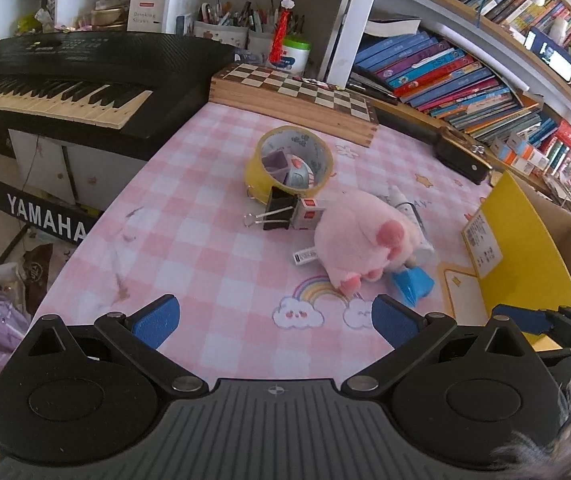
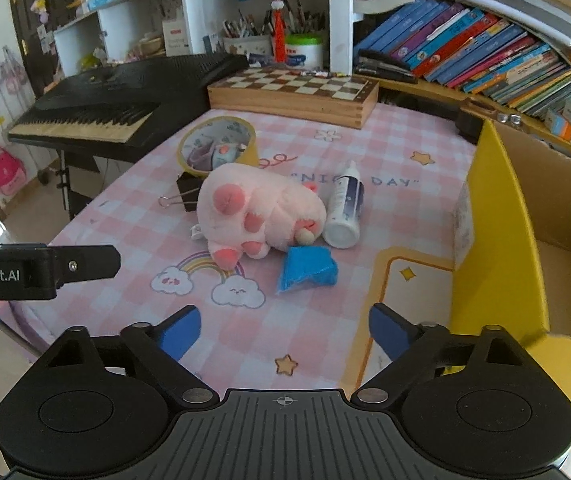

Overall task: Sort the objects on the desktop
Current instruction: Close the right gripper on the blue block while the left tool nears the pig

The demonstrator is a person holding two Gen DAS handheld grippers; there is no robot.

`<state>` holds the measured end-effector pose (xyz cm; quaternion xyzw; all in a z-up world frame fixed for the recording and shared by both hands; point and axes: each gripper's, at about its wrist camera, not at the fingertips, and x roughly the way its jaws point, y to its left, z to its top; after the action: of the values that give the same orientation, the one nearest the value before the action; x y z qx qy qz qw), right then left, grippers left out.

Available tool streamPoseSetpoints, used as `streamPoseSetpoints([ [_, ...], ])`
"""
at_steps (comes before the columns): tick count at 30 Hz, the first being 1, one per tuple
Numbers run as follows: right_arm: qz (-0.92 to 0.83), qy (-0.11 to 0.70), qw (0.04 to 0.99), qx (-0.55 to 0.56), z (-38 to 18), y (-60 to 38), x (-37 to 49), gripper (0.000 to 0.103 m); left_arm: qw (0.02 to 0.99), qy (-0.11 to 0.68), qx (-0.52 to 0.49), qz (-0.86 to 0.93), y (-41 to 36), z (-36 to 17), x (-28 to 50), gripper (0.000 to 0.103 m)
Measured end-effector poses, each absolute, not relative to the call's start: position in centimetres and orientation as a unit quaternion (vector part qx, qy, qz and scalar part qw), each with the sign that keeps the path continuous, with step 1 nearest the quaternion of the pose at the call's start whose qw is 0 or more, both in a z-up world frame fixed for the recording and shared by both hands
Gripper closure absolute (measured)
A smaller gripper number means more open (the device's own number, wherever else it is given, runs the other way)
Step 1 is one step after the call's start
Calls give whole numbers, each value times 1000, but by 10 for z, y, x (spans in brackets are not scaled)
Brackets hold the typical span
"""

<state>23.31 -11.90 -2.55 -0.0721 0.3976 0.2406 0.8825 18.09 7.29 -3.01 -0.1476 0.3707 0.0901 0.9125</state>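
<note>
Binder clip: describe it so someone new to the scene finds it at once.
Start at the pink checked tablecloth and find the yellow tape roll near the chessboard. The binder clip lies just in front of the roll, beside the pink plush toy. It is the only black thing there, with wire handles.

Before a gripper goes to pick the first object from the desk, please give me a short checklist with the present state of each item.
1. Right gripper open, nothing between the jaws: ok.
2. Left gripper open and empty: ok.
3. Blue piece free on the mat, nearest to the right gripper: ok.
4. Pink plush toy apart from its neighbours: not ok, it lies against the white bottle and partly over the binder clip.
5. Yellow box open on top: ok.
6. Small things inside the tape roll easy to grasp: cannot tell.
</note>
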Motion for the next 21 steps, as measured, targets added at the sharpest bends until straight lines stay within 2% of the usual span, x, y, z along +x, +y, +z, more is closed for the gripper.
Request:
streamPoseSetpoints([
  [2,241,402,880,-74,-28,-115,241,19,911,374,-148,92,76,-31,188,0],
  [16,231,434,866,-96,-61,-95,291,20,907,380,-166,75,83,-38,232,0],
  [18,236,437,863,-93,-63,-94,296,26,909,376,-169,64,81,-37,239,0],
  [20,243,443,858,-88,-66,-95,301,41,910,375,-170,50,78,-36,246,0],
  [21,244,444,858,-87,-66,-95,302,44,910,376,-171,43,77,-36,250,0],
])
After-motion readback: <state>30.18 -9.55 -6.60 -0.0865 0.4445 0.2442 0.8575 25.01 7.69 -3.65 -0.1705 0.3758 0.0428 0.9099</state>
